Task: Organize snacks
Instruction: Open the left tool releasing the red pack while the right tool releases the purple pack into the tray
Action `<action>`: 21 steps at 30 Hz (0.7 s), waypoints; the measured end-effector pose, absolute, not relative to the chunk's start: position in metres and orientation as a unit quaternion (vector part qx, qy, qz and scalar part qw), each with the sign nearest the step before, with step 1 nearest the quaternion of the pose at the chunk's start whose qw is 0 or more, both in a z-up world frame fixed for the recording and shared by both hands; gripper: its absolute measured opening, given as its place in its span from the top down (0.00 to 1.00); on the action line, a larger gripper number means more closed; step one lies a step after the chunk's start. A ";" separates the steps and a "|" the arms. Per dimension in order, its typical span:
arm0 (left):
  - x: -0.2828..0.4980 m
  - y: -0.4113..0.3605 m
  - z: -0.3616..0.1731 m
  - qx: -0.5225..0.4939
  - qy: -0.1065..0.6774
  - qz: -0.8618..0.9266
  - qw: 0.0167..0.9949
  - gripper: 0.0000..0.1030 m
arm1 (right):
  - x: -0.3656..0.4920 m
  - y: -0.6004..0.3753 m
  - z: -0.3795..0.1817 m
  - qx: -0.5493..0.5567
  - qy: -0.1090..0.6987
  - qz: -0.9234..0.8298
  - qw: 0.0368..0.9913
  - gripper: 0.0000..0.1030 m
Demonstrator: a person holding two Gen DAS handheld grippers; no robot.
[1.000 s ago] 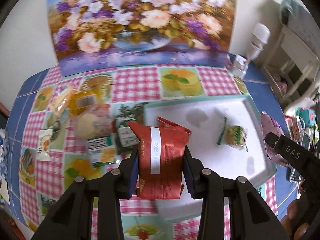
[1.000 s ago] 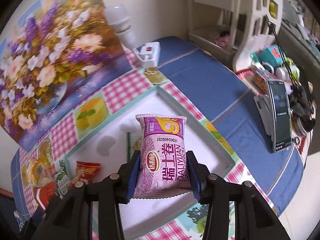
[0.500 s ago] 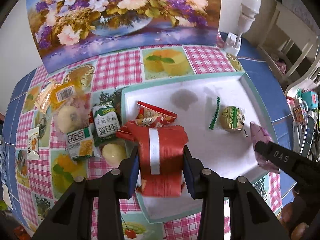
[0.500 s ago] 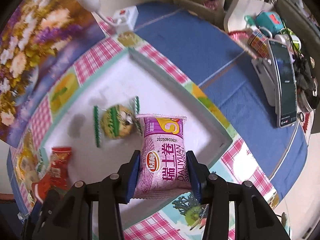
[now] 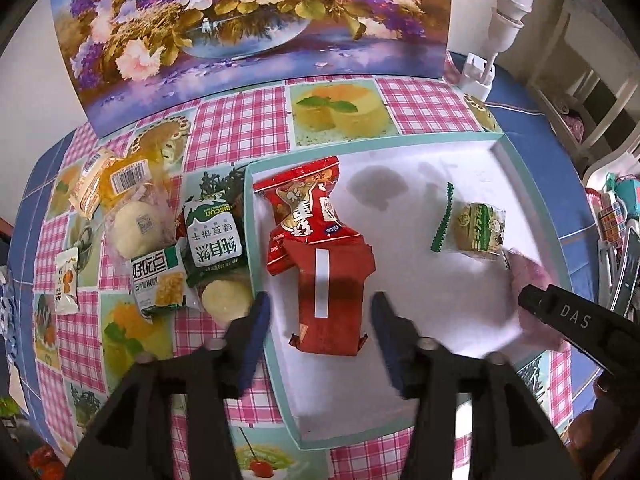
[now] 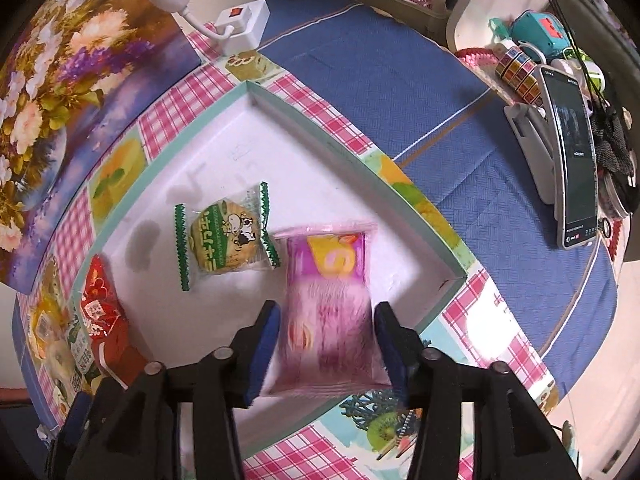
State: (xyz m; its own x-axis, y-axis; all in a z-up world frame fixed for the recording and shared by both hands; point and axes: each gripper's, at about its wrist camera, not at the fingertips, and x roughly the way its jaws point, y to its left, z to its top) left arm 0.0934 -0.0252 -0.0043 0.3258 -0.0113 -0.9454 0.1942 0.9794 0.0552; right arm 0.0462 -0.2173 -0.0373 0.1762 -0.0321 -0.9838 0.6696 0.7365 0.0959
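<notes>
The left hand-held gripper (image 5: 318,322) is spread apart around the red packet (image 5: 329,300); the right hand-held gripper (image 6: 325,330) is likewise spread beside the blurred purple packet (image 6: 329,304). Both are judged light, soft and crushable, best pinched gently across the sides.

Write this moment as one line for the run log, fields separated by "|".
left tool: open, red packet released in tray | right tool: open, purple packet dropping in tray | snacks remain on tablecloth
</notes>
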 end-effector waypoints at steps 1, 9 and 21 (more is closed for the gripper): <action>0.093 -0.024 -0.004 0.076 0.578 -0.063 0.810 0.41 | 0.048 -0.217 -0.038 0.267 0.594 -0.244 0.718 0.37; 0.096 -0.013 0.003 0.064 0.569 -0.041 0.819 0.21 | 0.048 -0.218 -0.034 0.264 0.592 -0.244 0.722 0.20; 0.106 0.034 0.015 -0.002 0.548 0.042 0.836 0.10 | 0.057 -0.201 -0.025 0.229 0.586 -0.233 0.742 0.00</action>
State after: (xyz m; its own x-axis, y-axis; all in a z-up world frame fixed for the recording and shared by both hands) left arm 0.1063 0.0344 0.0147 0.3962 0.0672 -0.9157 -0.0721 0.9965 0.0419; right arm 0.0566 -0.2007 -0.0254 0.2049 -0.0768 -0.9758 0.6135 0.7868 0.0669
